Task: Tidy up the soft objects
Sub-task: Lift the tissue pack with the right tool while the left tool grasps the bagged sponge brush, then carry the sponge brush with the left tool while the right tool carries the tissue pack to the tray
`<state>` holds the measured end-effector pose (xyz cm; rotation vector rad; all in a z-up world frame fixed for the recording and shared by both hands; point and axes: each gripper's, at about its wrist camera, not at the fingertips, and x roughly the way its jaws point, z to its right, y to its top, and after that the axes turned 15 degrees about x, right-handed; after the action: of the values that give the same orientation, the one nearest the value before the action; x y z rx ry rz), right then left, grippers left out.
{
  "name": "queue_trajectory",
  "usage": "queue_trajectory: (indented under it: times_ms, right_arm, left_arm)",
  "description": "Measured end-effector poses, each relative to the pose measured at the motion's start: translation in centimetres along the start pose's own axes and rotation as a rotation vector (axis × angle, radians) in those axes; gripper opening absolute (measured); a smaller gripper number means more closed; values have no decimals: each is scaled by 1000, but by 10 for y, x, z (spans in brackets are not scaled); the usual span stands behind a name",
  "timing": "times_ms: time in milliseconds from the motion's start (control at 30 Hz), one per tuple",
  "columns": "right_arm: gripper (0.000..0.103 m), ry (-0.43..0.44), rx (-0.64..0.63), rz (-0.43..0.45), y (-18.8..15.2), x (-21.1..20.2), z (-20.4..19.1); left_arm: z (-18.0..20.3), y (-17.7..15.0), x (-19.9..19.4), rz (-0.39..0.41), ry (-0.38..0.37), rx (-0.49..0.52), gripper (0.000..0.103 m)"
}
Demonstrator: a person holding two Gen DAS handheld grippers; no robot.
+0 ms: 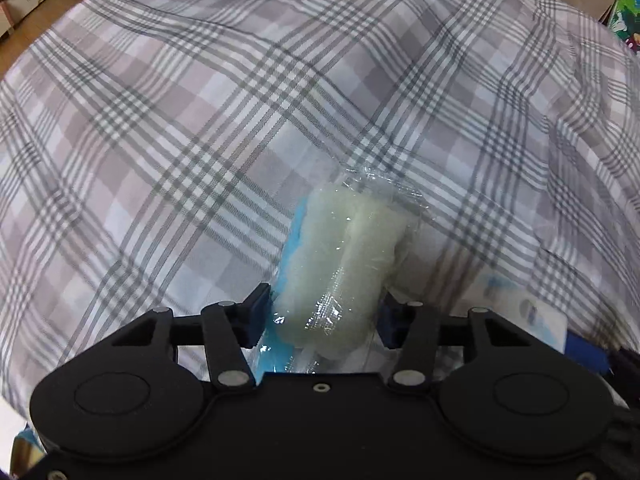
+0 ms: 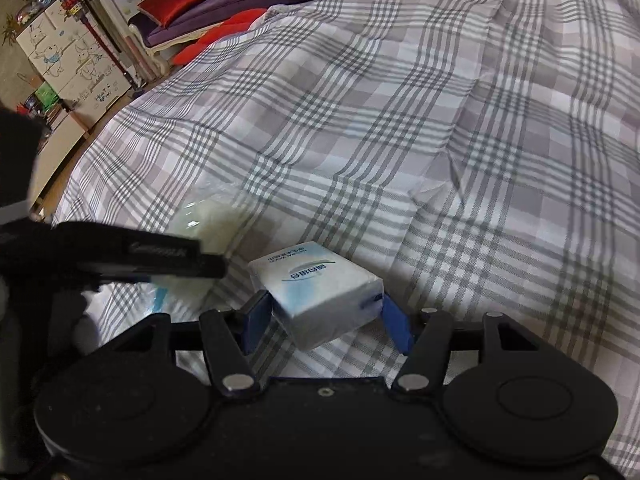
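Note:
My left gripper (image 1: 324, 312) is shut on a pale, fluffy roll in clear plastic wrap with a blue strip (image 1: 340, 264), held over the plaid bedsheet (image 1: 200, 120). My right gripper (image 2: 324, 316) is shut on a small white and blue tissue pack (image 2: 320, 296), tilted between the blue pads just above the sheet (image 2: 440, 140). In the right wrist view the left gripper's black body (image 2: 120, 256) reaches in from the left, with the wrapped roll (image 2: 208, 224) behind it. The tissue pack also shows at the right edge of the left wrist view (image 1: 520, 312).
The plaid sheet covers the whole bed and is wrinkled at the right. Beyond the bed's far left edge are a purple bench with red cushions (image 2: 180, 4), white cartoon-printed drawers (image 2: 68, 60) and a wooden floor (image 1: 24, 32).

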<state>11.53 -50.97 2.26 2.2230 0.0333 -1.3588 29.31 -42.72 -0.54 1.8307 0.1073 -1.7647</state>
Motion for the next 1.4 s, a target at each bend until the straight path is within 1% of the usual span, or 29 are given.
queue_trajectory:
  times_ms: [133, 333, 433, 500, 600, 767, 900, 1033, 1133, 1300, 1400]
  right_arm:
    - [60, -6, 19, 17, 3, -6, 3]
    - [60, 3, 41, 39, 7, -19, 5]
    - [60, 17, 45, 49, 6, -28, 3]
    - [60, 23, 46, 59, 5, -35, 0]
    - [60, 42, 44, 75, 1, -49, -4]
    - [60, 69, 2, 103, -16, -75, -22]
    - [60, 105, -76, 91, -42, -95, -43]
    - [60, 165, -133, 83, -82, -121, -58]
    - [60, 221, -169, 52, -118, -139, -67]
    - [60, 269, -239, -30, -180, -154, -84]
    - [60, 275, -280, -86, -216, -154, -96]
  left_arm:
    - [1, -15, -26, 0, -23, -6, 51]
    - [7, -57, -75, -11, -31, 13, 51]
    - [9, -87, -98, -20, -18, 22, 51]
    - [7, -109, -112, -20, -24, 20, 51]
    - [-2, -144, -132, -35, -22, -8, 51]
    - [-28, -206, -162, -58, 16, -77, 51]
    - [-54, -257, -177, -72, 42, -147, 51]
    - [-89, -299, -185, -78, 60, -251, 51]
    - [-115, -320, -190, -71, 103, -317, 51]
    - [-145, -347, -188, -60, 162, -371, 52]
    - [-159, -358, -180, -56, 158, -402, 52]
